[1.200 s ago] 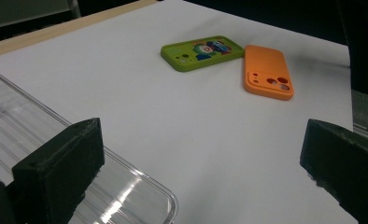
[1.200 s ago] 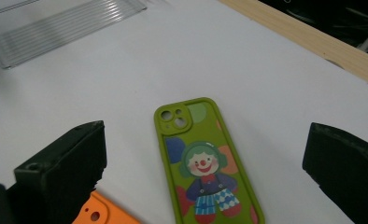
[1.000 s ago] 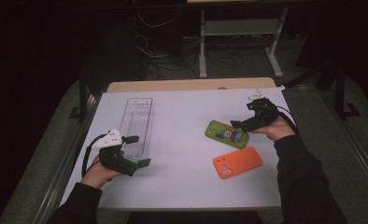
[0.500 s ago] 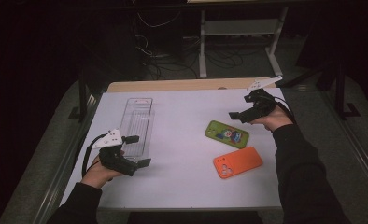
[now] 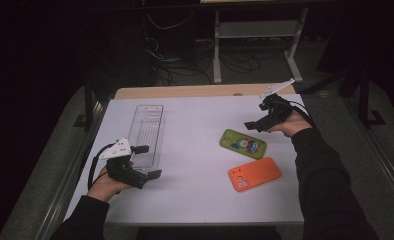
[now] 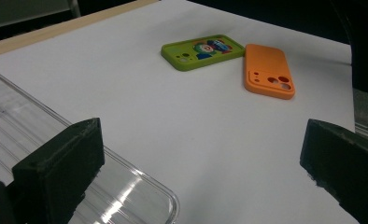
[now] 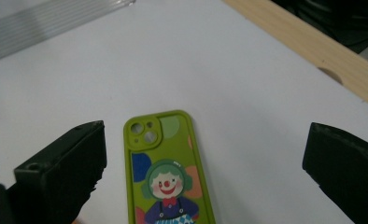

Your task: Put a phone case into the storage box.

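Note:
A green phone case point(image 5: 243, 143) with a cartoon clown lies flat on the white table, right of centre. An orange phone case point(image 5: 254, 173) lies just in front of it. My right gripper point(image 5: 256, 116) hovers open behind the green case, apart from it, jaws wide and holding nothing. In the right gripper view the green case point(image 7: 168, 177) sits low between the open jaws of this gripper point(image 7: 201, 163). My left gripper point(image 5: 148, 161) is open at the near end of a clear plastic tray point(image 5: 146, 132). The left gripper view shows the tray's corner point(image 6: 32, 135), the green case point(image 6: 203, 51) and the orange case point(image 6: 268, 70) farther off.
The white table top point(image 5: 200, 165) ends at a wooden strip point(image 5: 195, 91) along its far edge; beyond it are desk legs and cables on a dark floor. The wooden edge point(image 7: 313, 46) runs close behind the right gripper.
The right gripper has lifted off the green case and drawn back toward the far right corner. The left gripper and both cases have stayed put.

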`<state>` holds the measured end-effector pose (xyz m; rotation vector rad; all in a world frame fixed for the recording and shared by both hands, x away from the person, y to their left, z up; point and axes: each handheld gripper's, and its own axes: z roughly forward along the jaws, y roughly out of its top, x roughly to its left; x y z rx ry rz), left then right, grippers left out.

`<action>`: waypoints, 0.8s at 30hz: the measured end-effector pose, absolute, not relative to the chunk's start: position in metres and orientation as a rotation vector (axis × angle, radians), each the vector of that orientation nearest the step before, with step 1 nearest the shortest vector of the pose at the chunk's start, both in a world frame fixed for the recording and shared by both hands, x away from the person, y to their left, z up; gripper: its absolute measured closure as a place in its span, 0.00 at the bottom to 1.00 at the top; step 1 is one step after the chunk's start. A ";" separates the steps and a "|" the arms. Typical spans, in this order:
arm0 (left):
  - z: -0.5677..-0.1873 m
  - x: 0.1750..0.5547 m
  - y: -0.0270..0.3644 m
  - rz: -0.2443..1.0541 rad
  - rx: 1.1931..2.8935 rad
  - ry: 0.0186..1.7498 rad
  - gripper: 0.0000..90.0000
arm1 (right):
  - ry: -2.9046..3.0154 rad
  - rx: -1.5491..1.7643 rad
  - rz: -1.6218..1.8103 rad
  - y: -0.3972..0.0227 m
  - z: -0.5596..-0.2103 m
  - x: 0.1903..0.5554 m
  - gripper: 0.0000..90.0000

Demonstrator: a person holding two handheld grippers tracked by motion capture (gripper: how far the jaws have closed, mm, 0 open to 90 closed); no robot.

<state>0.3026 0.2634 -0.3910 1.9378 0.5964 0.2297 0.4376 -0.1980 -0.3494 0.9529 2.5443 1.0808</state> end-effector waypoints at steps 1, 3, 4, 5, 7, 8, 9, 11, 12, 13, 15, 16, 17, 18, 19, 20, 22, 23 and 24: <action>-0.391 0.302 0.263 0.230 1.940 0.598 0.00 | 2.556 0.951 1.067 -0.198 -0.351 0.438 0.00; -0.391 0.302 0.263 0.229 1.937 0.598 0.00 | 2.568 0.953 1.055 -0.197 -0.352 0.438 0.00; -0.391 0.303 0.263 0.229 1.938 0.597 0.00 | 2.578 0.950 1.047 -0.197 -0.353 0.438 0.00; -0.391 0.302 0.263 0.227 1.937 0.598 0.00 | 2.585 0.949 1.033 -0.197 -0.354 0.438 0.00; -0.391 0.303 0.264 0.229 1.939 0.596 0.00 | 2.592 0.952 1.025 -0.196 -0.355 0.438 0.00; -0.391 0.303 0.264 0.229 1.939 0.596 0.00 | 2.613 0.936 0.989 -0.194 -0.358 0.438 0.00; -0.391 0.303 0.264 0.229 1.939 0.596 0.00 | 2.613 0.936 0.989 -0.194 -0.358 0.438 0.00; -0.391 0.303 0.264 0.229 1.939 0.596 0.00 | 2.626 0.930 0.963 -0.192 -0.360 0.438 0.00; -0.391 0.303 0.264 0.230 1.940 0.595 0.00 | 2.631 0.925 0.949 -0.192 -0.362 0.438 0.00; -0.391 0.303 0.264 0.230 1.941 0.595 0.00 | 2.638 0.928 0.928 -0.191 -0.363 0.438 0.00; -0.391 0.303 0.264 0.228 1.940 0.598 0.00 | 2.658 0.927 0.890 -0.190 -0.367 0.439 0.00; -0.392 0.303 0.264 0.226 1.939 0.602 0.00 | 2.664 0.921 0.874 -0.190 -0.368 0.439 0.00; -0.392 0.303 0.264 0.226 1.943 0.601 0.00 | 2.668 0.916 0.854 -0.190 -0.369 0.439 0.00; -0.392 0.303 0.264 0.225 1.945 0.600 0.00 | 2.678 0.910 0.841 -0.190 -0.371 0.439 0.00; -0.392 0.302 0.263 0.223 1.943 0.604 0.00 | 2.685 0.911 0.825 -0.190 -0.372 0.439 0.00; -0.392 0.302 0.263 0.221 1.943 0.604 0.00 | 2.687 0.897 0.804 -0.189 -0.374 0.439 0.00; -0.392 0.302 0.263 0.222 1.943 0.604 0.00 | 2.704 0.884 0.778 -0.188 -0.377 0.439 0.00; -0.392 0.302 0.263 0.224 1.943 0.604 0.00 | 2.705 0.886 0.777 -0.187 -0.379 0.439 0.00; -0.392 0.302 0.264 0.224 1.942 0.603 0.00 | 2.710 0.888 0.772 -0.187 -0.380 0.439 0.00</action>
